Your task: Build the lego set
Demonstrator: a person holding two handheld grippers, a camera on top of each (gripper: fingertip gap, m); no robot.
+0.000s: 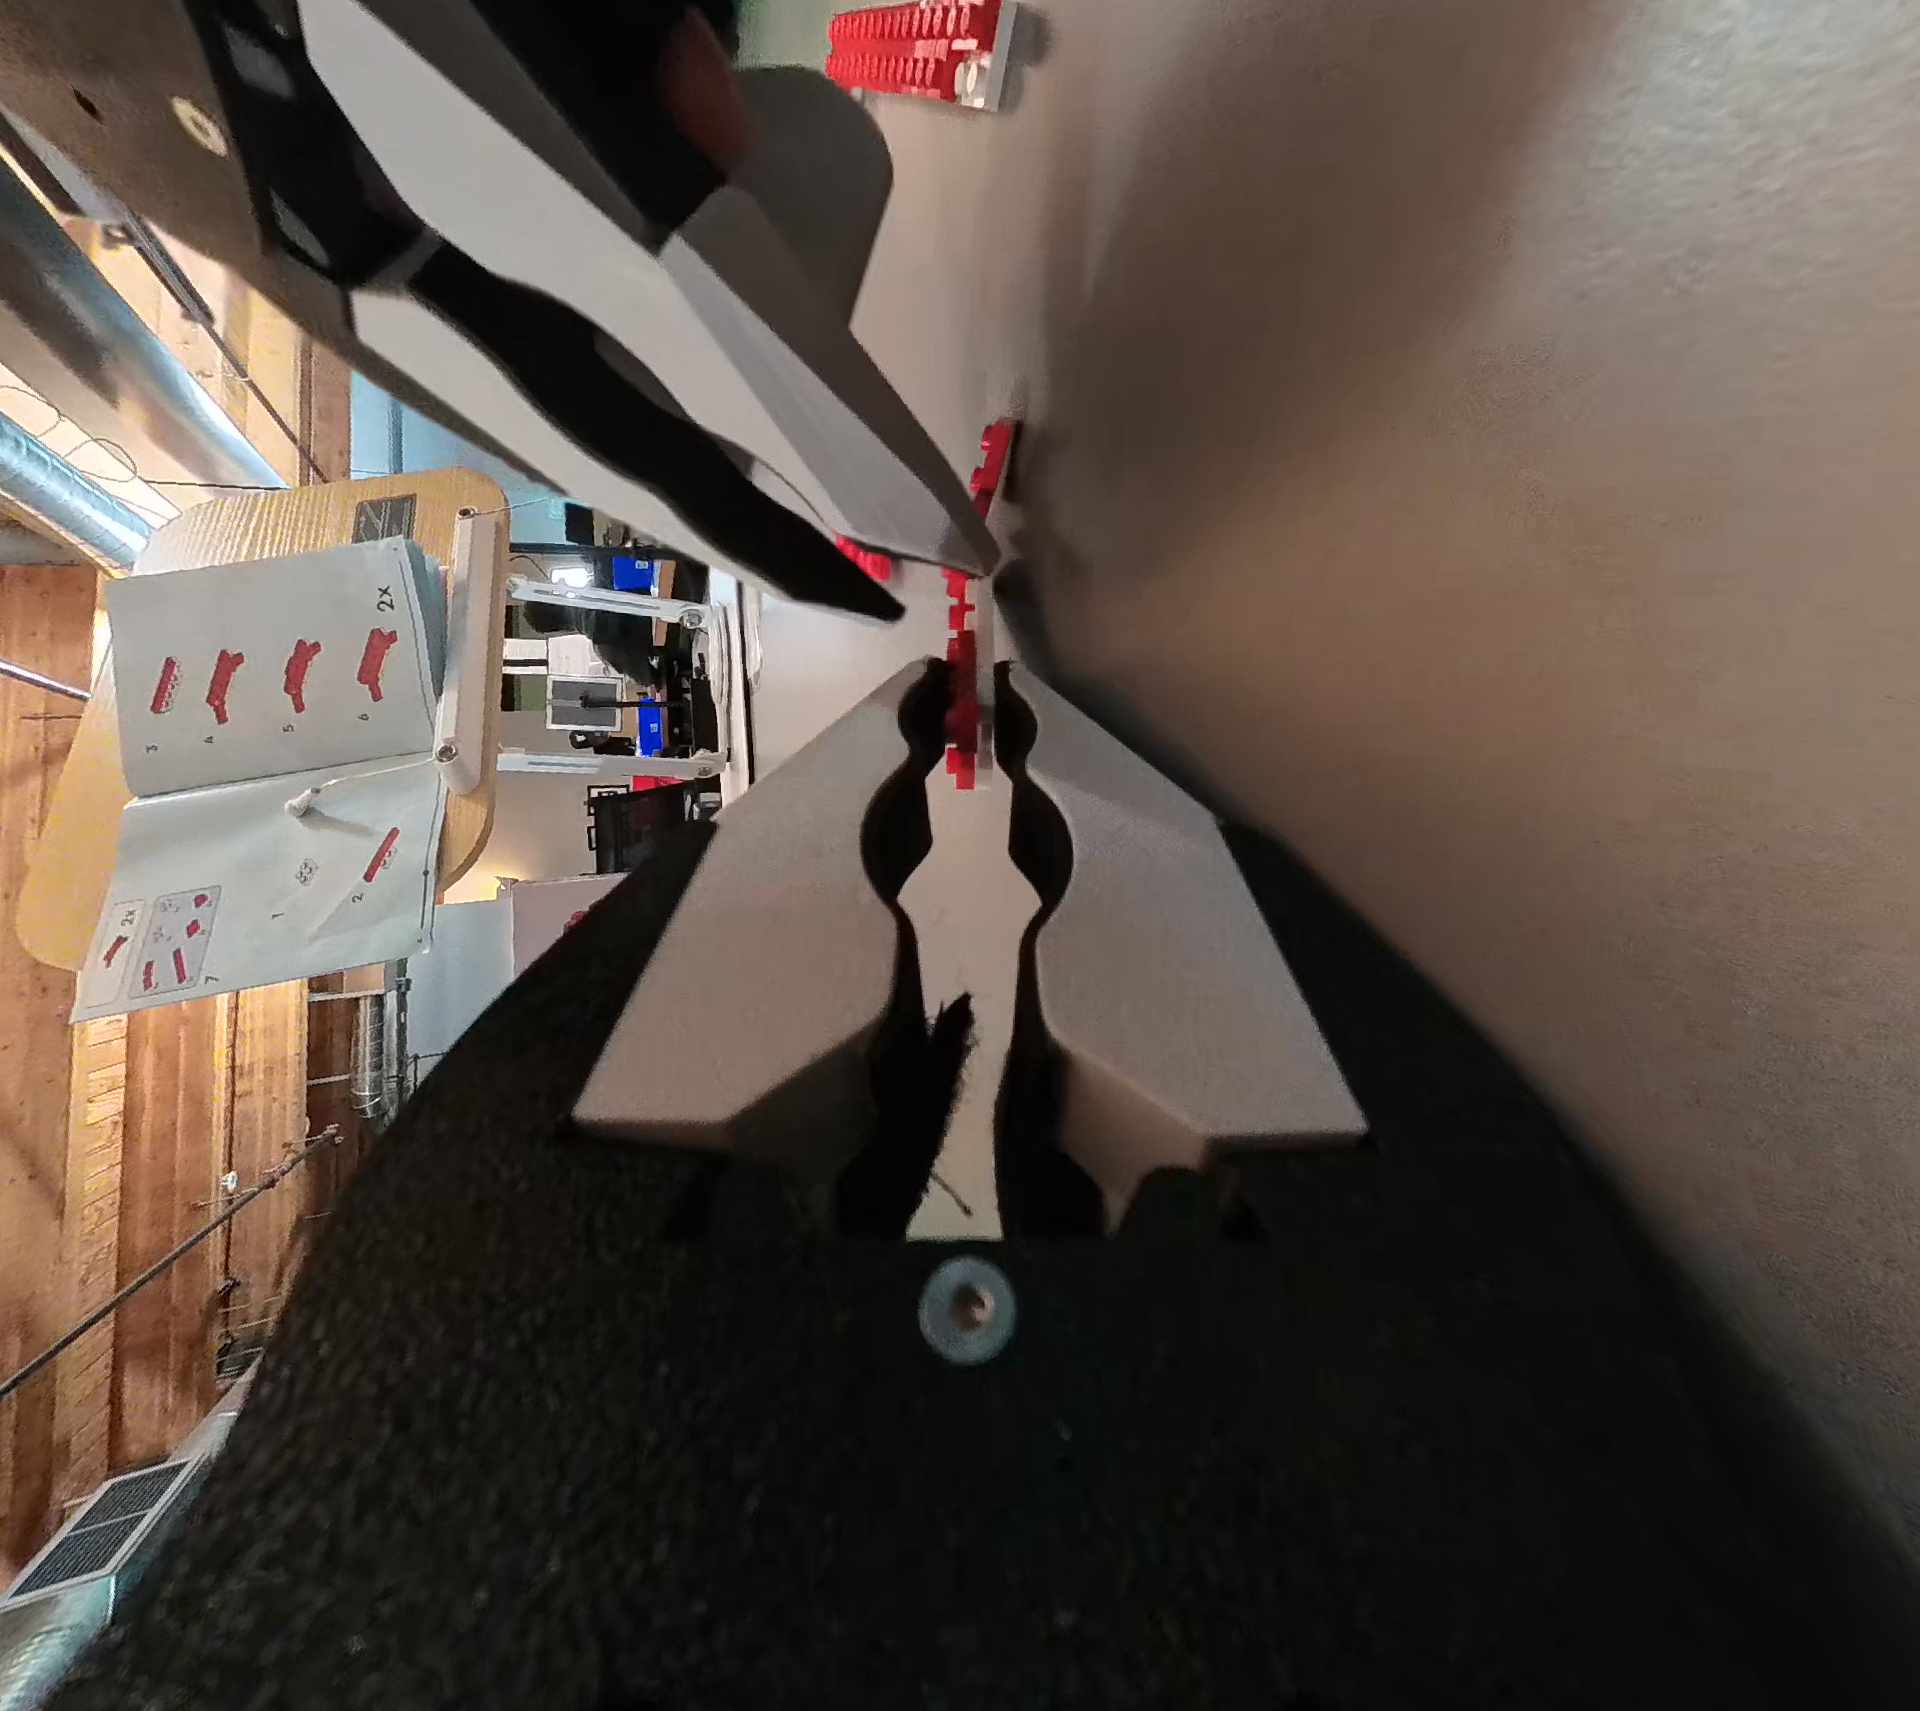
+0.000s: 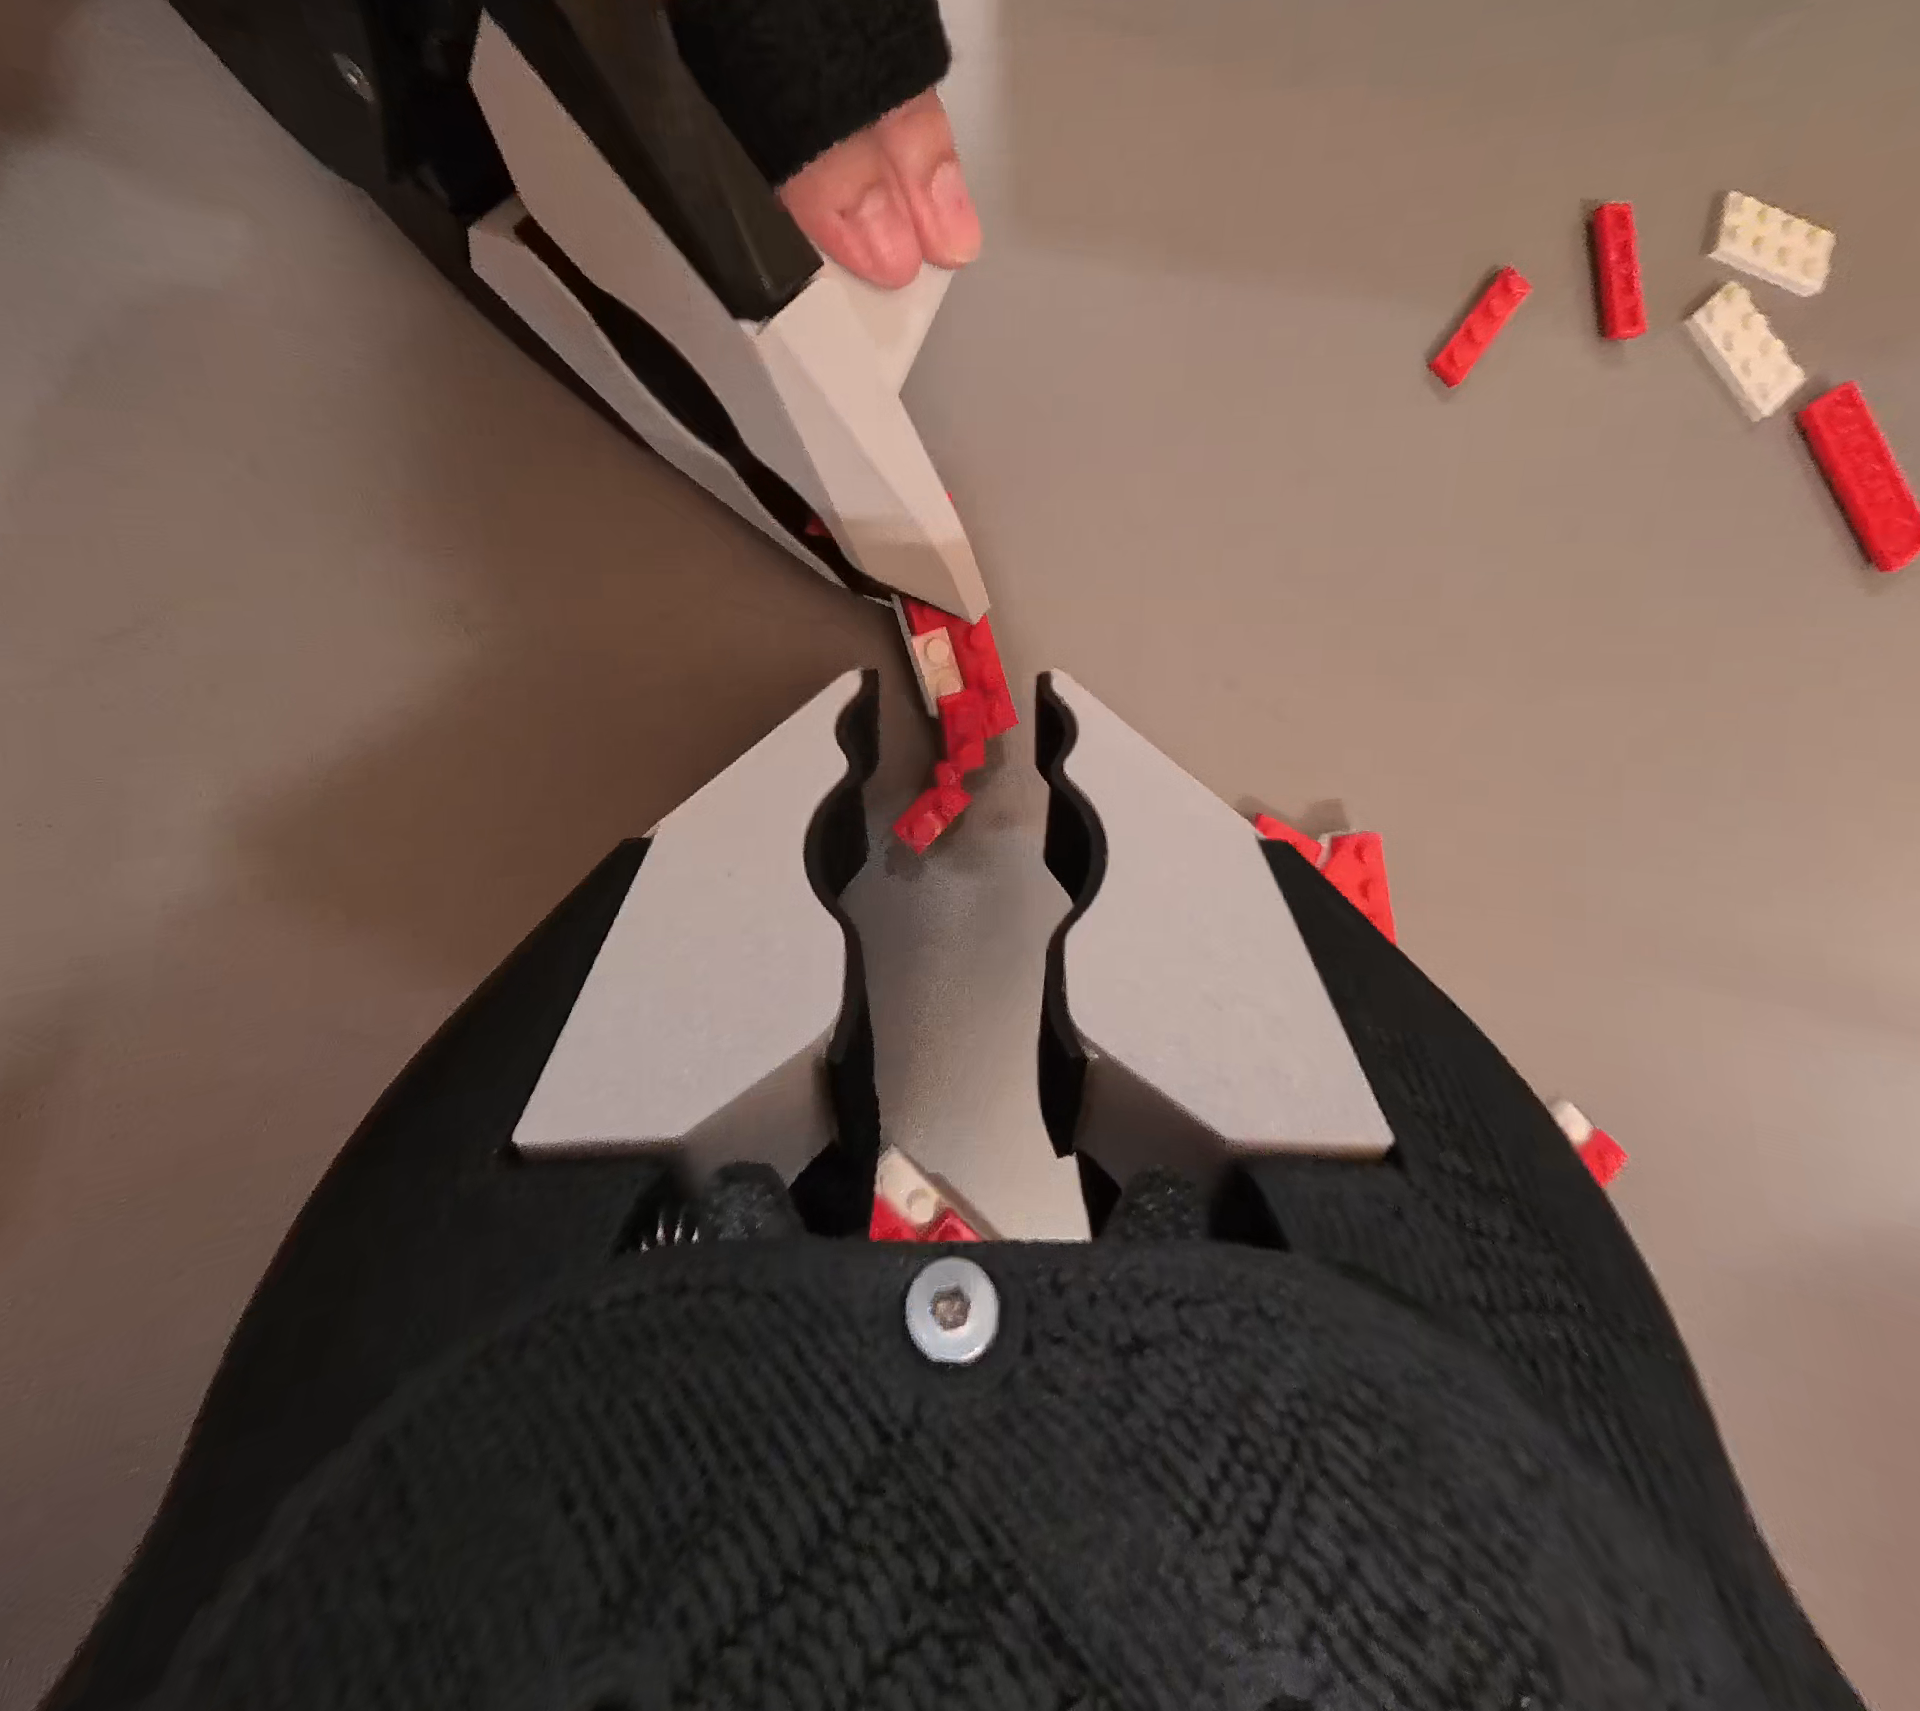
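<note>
- The left gripper (image 1: 964, 674) has its two fingers pinched on a small red-and-white brick assembly (image 1: 964, 705), which sits between the tips at the middle of the left wrist view.
- In the right wrist view that same assembly (image 2: 961, 690) hangs from the left gripper's tips (image 2: 914, 596), which come in from 11 o'clock; a hand (image 2: 831, 51) with a black strap around the fingers holds that tool.
- The right gripper (image 2: 954, 695) has its fingers apart, one on each side of the assembly's lower end; whether either pad touches the bricks cannot be told.
- In the left wrist view the right gripper (image 1: 940, 591) reaches in from 10 o'clock, tips near the assembly.
- On the grey table (image 2: 1351, 103), toward 2 o'clock in the right wrist view, lie loose pieces: thin red strips (image 2: 1618, 271), two white plates (image 2: 1771, 243) and a wider red plate (image 2: 1865, 477).
- More red pieces (image 2: 1351, 872) show just beside the right finger at 3 o'clock.
- A long red brick row (image 1: 920, 51) on a white base lies at 12 o'clock in the left wrist view.
- An open instruction booklet (image 1: 281, 757) stands on a holder at 9 o'clock there.
</note>
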